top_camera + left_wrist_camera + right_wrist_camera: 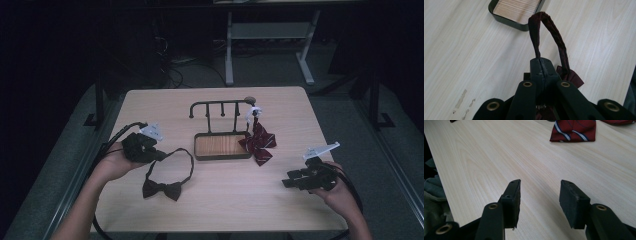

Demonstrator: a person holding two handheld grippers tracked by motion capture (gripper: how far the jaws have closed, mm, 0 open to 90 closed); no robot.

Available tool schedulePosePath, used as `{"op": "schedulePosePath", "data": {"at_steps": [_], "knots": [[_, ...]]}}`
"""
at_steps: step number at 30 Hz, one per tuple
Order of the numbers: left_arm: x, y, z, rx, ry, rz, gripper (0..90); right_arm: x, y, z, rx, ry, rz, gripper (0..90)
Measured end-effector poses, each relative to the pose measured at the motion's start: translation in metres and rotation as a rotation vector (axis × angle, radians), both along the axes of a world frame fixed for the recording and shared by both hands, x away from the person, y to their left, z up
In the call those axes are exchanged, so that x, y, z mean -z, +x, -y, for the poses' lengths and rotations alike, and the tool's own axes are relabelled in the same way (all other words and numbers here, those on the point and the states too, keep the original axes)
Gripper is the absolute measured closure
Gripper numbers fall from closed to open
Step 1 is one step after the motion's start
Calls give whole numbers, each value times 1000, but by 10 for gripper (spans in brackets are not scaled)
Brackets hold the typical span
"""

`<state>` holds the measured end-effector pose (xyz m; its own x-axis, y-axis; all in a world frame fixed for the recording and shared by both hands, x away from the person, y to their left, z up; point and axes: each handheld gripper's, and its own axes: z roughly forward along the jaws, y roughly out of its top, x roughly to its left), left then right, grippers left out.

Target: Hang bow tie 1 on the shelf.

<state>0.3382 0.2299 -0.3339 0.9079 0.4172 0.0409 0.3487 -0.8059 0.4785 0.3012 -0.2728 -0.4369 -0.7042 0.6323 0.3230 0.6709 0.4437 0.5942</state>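
1. Pinching the strap (pixel 537 42) of the dark bow tie (pixel 162 189), the left gripper (pixel 541 65) has its jaws pressed tight together; the bow lies on the table (pixel 220 210), near the front edge.
2. Pulling too fast could make the thin strap slip out.
3. The loop could miss a hook on the rack (pixel 220 107) and drop.
4. The right gripper (pixel 540 197) is spread wide, holding nothing.
5. The tray (pixel 222 146) is empty; a striped red bow tie (pixel 258 141) hangs just beside it.

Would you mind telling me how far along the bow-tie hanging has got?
Done: the striped red bow tie already hangs from the rack above the tray. In hand: the left hand-held gripper is shut on the strap of the dark bow tie, whose bow lies on the table. Left: hanging it up. The right hand-held gripper is open.
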Motion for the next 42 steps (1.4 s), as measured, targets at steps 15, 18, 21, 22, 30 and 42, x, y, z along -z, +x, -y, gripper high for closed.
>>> {"op": "schedulePosePath", "data": {"at_steps": [15, 18, 21, 22, 30, 42], "knots": [[-17, -1, 2, 28, -5, -3, 898, 0, 1, -1, -1, -1, 6, 513], [-21, -1, 3, 35, -5, 3, 898, -2, 1, -1, -1, -2, 9, 513], [-26, -2, 4, 41, -7, 7, 898, -3, 0, 0, 6, -1, 13, 512], [-28, -2, 4, 44, -5, 8, 898, -4, 0, 0, 7, -1, 13, 511], [-37, -2, 7, 61, -9, 11, 898, -4, 0, 1, 4, 0, 16, 508], [-45, 1, 14, 82, -15, 18, 898, -5, -1, 4, 8, 3, 20, 507]]}}
